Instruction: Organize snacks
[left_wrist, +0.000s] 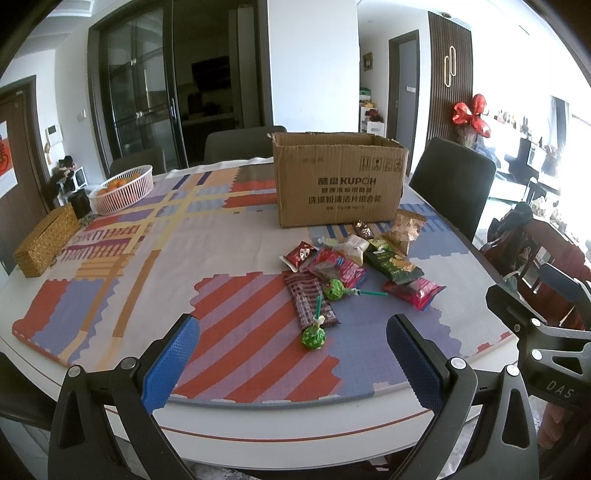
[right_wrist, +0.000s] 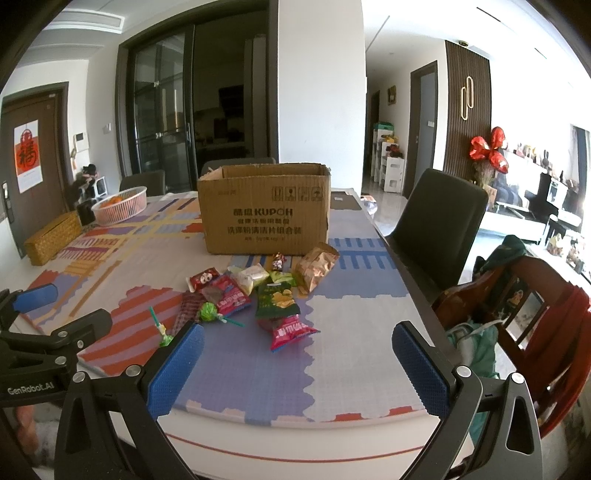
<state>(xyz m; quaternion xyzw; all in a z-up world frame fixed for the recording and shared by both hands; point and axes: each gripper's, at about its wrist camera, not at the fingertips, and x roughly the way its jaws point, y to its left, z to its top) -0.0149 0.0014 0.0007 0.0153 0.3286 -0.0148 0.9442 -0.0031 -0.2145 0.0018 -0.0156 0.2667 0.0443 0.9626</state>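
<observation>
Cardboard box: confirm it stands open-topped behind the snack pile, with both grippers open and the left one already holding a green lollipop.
Not quite. The left gripper holds nothing; the left wrist view shows both green lollipops lying on the mat. The cardboard box is open-topped behind the snack pile, and the right gripper is open too.

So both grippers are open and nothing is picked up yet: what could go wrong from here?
1. The snacks overlap in a tight pile; closing on the green chip bag could drag the pink packet beside it.
2. The two lollipops are small and round, so they may roll or slip from the flat pads.
3. The cardboard box has tall walls; the left gripper or right gripper might clip its rim.
</observation>
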